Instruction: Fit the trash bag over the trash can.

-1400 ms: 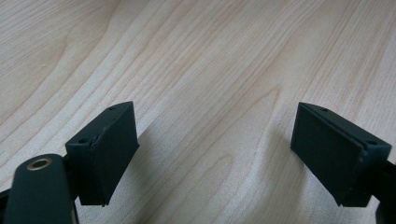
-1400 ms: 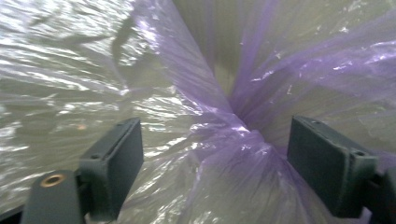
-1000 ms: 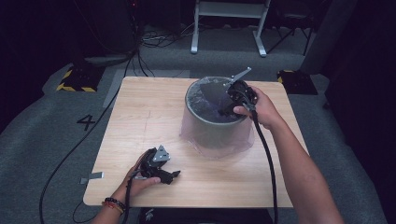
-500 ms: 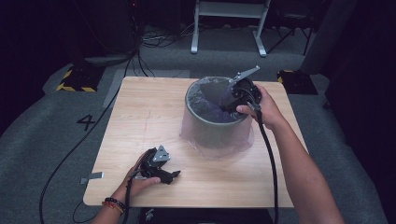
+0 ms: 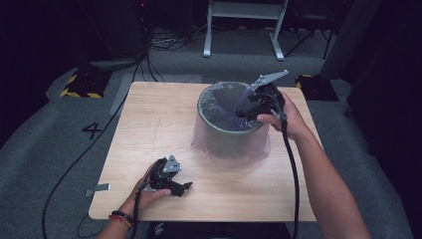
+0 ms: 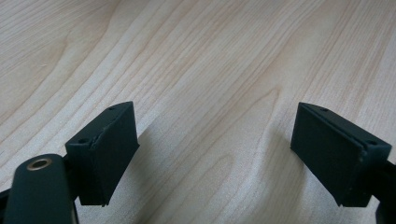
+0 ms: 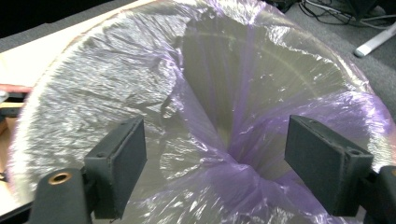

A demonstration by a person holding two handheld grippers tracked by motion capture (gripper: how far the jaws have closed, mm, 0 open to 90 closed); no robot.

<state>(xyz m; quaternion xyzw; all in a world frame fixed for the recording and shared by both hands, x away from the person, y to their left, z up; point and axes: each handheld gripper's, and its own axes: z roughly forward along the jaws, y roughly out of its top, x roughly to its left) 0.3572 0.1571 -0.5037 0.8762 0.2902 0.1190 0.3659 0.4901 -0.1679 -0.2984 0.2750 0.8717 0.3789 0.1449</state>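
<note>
A grey round bin (image 5: 230, 133) stands on the right half of the wooden table (image 5: 149, 119), lined with a thin purple plastic bag (image 7: 233, 107) that drapes over its rim and down its outside. My right gripper (image 5: 245, 108) hangs over the bin's right rim, tilted into the mouth. In the right gripper view its jaws stand wide apart over bunched bag film (image 7: 219, 158), gripping nothing. My left gripper (image 5: 183, 188) rests on the table near the front edge. Its jaws are open over bare wood (image 6: 210, 93).
The table stands on grey carpet with a "4" mark (image 5: 92, 130) at the left. Cables (image 5: 74, 154) trail across the floor. A white frame leg (image 5: 206, 30) and yellow-black blocks (image 5: 79, 85) sit behind the table.
My right gripper has lifted a little and shifted right at the bin's rim. The left gripper stays where it was.
</note>
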